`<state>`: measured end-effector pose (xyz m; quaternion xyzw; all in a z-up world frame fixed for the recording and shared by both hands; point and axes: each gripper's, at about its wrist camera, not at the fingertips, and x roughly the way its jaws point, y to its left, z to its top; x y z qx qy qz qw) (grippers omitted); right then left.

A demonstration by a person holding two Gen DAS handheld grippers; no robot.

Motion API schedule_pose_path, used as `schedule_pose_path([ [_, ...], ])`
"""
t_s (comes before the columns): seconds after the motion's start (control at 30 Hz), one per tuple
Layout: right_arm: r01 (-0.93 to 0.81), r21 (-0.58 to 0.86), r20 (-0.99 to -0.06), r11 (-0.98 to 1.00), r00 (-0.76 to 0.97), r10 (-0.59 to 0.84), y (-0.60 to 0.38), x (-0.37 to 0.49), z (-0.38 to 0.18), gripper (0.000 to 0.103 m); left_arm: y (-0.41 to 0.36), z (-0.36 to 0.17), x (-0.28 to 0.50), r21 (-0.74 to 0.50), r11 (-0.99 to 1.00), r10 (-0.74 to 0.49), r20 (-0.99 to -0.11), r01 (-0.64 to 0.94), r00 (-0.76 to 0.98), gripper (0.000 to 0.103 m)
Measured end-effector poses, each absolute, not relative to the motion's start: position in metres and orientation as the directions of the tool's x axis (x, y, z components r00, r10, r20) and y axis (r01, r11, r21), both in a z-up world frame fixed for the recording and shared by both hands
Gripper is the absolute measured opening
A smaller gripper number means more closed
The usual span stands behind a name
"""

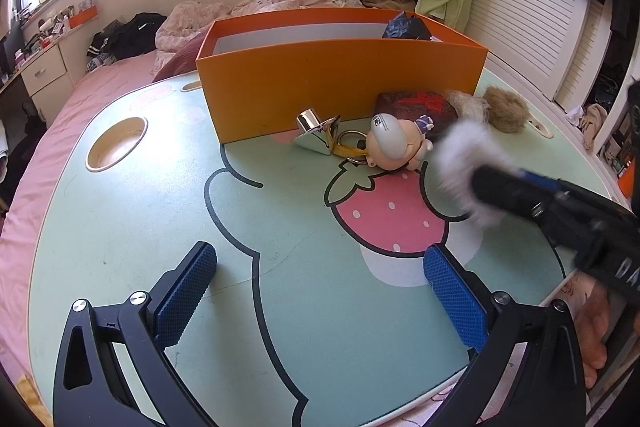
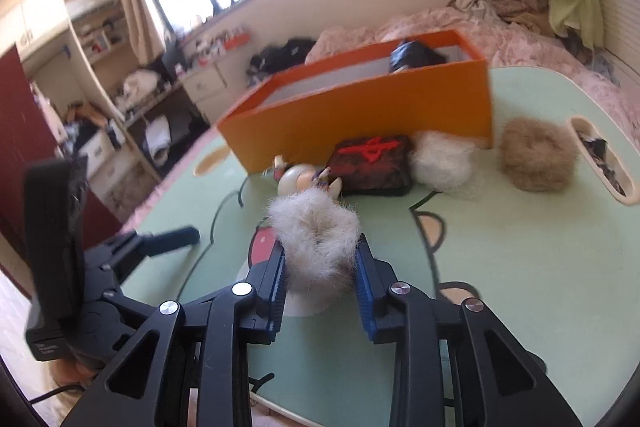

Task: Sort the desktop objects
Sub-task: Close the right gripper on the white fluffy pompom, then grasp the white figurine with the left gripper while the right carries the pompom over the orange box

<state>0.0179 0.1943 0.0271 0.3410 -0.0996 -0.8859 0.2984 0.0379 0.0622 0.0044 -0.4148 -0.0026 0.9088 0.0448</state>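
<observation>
- The right claw (image 2: 320,259) has its two blue pads pressed against the sides of a white fluffy scrunchie (image 2: 316,239); its jaws are narrowed around the fluff.
- The white scrunchie sits at the claw's tip, above the strawberry print on the counter (image 1: 120,227), near the front right of the clutter.
- The left claw (image 1: 320,291) stands wide open with nothing between its pads, low over the mint-green counter.
- Just beyond the scrunchie lies a small doll figure (image 2: 296,179), and beside it a dark pouch with red marks (image 2: 372,165).
- To the right of the pouch rests a cream fluffy scrunchie (image 2: 440,163), then, apart from it, a tan fluffy scrunchie (image 2: 536,159).
- In the left wrist view, a shiny metal piece (image 1: 316,133) and a ring with a yellow strap (image 1: 352,143) lie to the left of the doll.
- Behind them all stands an orange box (image 1: 340,83), open at the top, with a dark crumpled thing (image 1: 406,27) in its right end.
- A bed with pink bedding (image 1: 120,75) lies past the counter.
</observation>
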Motion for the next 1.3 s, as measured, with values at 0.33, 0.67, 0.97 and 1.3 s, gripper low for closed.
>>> schedule_pose_path([
  [0.33,0.276,0.507,-0.433,-0.817,-0.738,-0.518,0.248,0.033,0.024,0.029,0.086,0.059,0.050,0.022,-0.982,0.142,-0.556,-0.186,-0.819,0.096],
  [0.67,0.279,0.520,-0.438,-0.807,-0.724,-0.533,0.253,0.031,0.024,0.030,0.127,0.027,-0.019,0.104,-0.970,0.084,-0.707,-0.221,-0.702,0.050],
  [0.97,0.280,0.521,-0.438,-0.806,-0.723,-0.535,0.252,0.032,0.024,0.031,0.123,0.018,-0.026,0.006,-0.961,0.177,-0.757,-0.277,-0.629,0.040],
  [1.3,0.297,0.431,-0.438,-0.852,-0.757,-0.485,0.241,0.018,0.057,0.030,0.093,0.078,-0.020,-0.154,-0.942,0.325,-0.640,-0.298,-0.696,0.040],
])
